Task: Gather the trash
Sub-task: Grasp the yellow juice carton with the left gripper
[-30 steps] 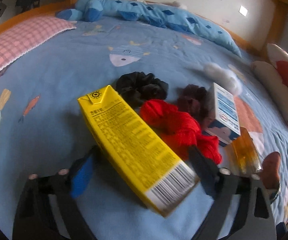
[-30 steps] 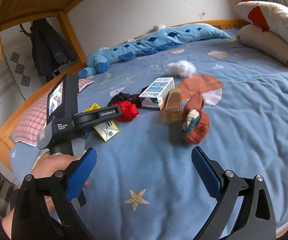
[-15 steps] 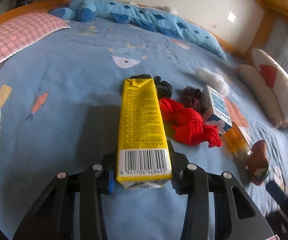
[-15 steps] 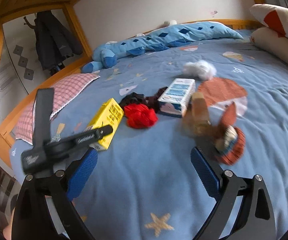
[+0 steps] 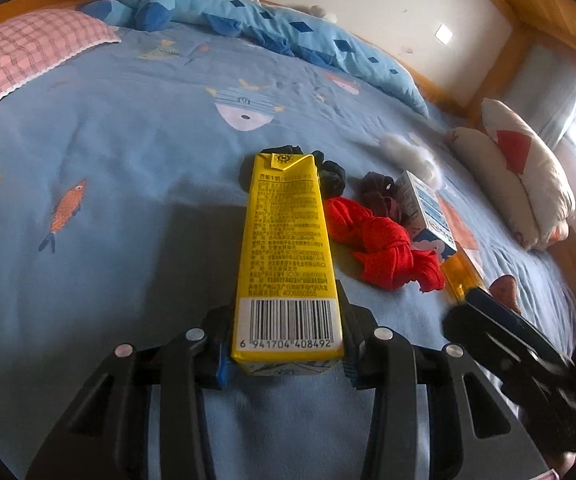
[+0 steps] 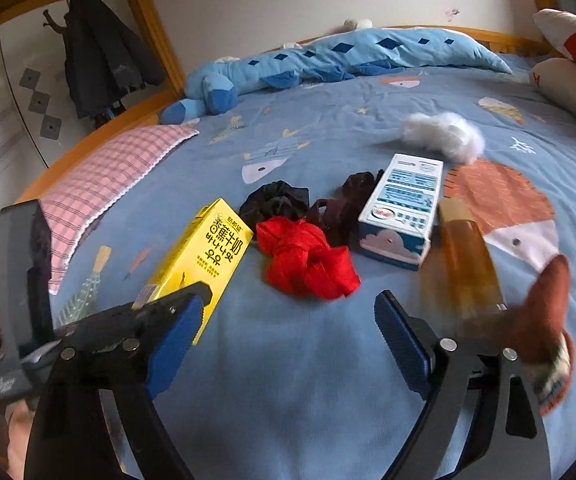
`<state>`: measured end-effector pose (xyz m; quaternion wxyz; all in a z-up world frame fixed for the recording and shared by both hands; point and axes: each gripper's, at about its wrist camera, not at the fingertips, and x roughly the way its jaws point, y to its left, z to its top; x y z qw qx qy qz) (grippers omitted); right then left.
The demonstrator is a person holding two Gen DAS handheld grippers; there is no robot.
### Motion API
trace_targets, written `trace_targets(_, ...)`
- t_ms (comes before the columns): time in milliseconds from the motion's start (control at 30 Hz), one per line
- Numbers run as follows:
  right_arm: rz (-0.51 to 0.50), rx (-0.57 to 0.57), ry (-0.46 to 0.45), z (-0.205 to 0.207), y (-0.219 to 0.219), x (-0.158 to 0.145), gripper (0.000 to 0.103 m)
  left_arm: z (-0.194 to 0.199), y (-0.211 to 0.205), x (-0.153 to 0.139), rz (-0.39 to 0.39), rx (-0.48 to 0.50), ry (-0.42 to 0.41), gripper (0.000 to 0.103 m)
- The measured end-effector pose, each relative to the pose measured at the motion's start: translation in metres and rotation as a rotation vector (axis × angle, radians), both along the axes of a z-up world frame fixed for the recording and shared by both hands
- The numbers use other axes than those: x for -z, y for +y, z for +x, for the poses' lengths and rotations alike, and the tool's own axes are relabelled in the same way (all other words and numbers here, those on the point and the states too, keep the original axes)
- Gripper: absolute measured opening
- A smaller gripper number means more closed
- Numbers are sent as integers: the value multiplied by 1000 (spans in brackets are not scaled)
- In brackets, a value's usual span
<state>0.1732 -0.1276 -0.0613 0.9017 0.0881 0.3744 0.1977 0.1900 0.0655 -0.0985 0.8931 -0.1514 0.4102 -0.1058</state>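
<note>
Left gripper (image 5: 286, 354): it is closed on the yellow carton (image 5: 286, 256), with one blue pad pressing on each side of the end that has the barcode.
Yellow carton: it lies flat on the blue blanket (image 5: 128, 168), its folded top pointing away from the gripper toward the black scrunchie (image 5: 329, 174). From the right wrist view the carton (image 6: 204, 258) sits at the left of the pile, and the left gripper's fingers (image 6: 176, 312) are around its near end.
Right gripper (image 6: 284, 334): its jaws are closing but still wide apart, and between them there is only bare blanket (nothing is touched by the pads). It points at the space just in front of the red cloth (image 6: 305, 262).
Red cloth: a knotted bundle just beside the yellow carton, on its right.
Blue and white carton (image 6: 401, 208): it lies on its side behind the red cloth, touching the dark red scrunchie (image 6: 345, 202).
Amber bottle (image 6: 461, 264): it lies just right of the blue and white carton, blurred in this view.
Brown object (image 6: 543, 320): it is at the right edge near the right finger; I cannot tell what it is.
White fluff (image 6: 443, 136): it lies farther back on the blanket, behind the blue and white carton.
Background: a pink checked pillow (image 6: 104, 176) is at the left and a long blue plush toy (image 6: 327, 60) lies along the wall.
</note>
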Motion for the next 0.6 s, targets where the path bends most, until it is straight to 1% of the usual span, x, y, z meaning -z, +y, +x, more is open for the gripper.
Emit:
trace_targets(133, -20, 11, 4, 15, 6, 3, 84, 2, 5, 2, -26, 5, -7, 41)
trace_targets(200, -16, 24, 28, 26, 7, 8, 81, 1, 7, 3, -36, 9, -9, 40)
trace_targets(233, -16, 29, 45, 30, 7, 11, 80, 1, 7, 3, -35, 12, -11, 40)
trace_targets(300, -26, 38, 91, 42, 10, 20, 73, 0, 7, 3, -36, 23, -15, 40)
trace_targets(333, -26, 39, 106, 46, 11, 23, 73, 0, 6, 3, -40, 27, -16, 40)
trace_targets(400, -35, 46, 110, 53, 13, 30, 69, 1, 8, 5, -57, 32, -16, 40)
trace_targets(433, -49, 49, 107, 55, 14, 32, 65, 1, 10, 5, -64, 34, -14, 40)
trace_targets(467, -67, 50, 102, 57, 15, 33, 56, 2, 12, 6, -81, 36, -14, 40)
trace_targets(500, -60, 36, 99, 58, 15, 34, 45, 1, 13, 7, -91, 36, -15, 40)
trace_targets(533, -44, 18, 102, 59, 15, 34, 40, 1, 16, 7, -103, 36, -14, 40)
trace_targets(600, -51, 7, 88, 55, 17, 33, 37, 0, 18, 8, -118, 36, -16, 40)
